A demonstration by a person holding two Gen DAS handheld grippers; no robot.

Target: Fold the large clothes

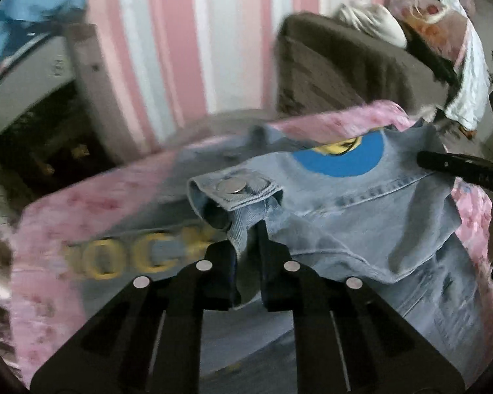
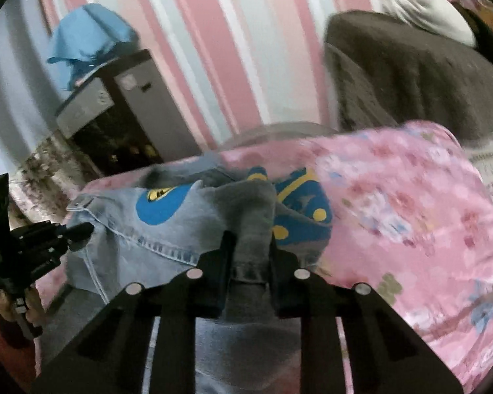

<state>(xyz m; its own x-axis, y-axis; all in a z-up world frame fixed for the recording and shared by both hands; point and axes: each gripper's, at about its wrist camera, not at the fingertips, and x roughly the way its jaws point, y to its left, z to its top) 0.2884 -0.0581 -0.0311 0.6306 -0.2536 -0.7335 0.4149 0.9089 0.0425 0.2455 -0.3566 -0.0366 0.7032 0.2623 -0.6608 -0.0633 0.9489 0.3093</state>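
Jaws of my left gripper (image 1: 248, 246) pinch a denim jacket (image 1: 361, 203) just behind its snap-button cuff (image 1: 236, 185); my right gripper (image 2: 249, 249) clamps a grey-looking fold of it; the jacket lies on a pink floral bedspread (image 2: 410, 216); yellow letters (image 1: 138, 256), blurred, read roughly "OOC" in the left view only; the right view alone shows open bedspread rightward; a brown sofa (image 2: 410, 75) stands beyond the far edge.

Home bedroom: pink-striped wall (image 1: 180, 49), floral bedspread (image 2: 410, 213).
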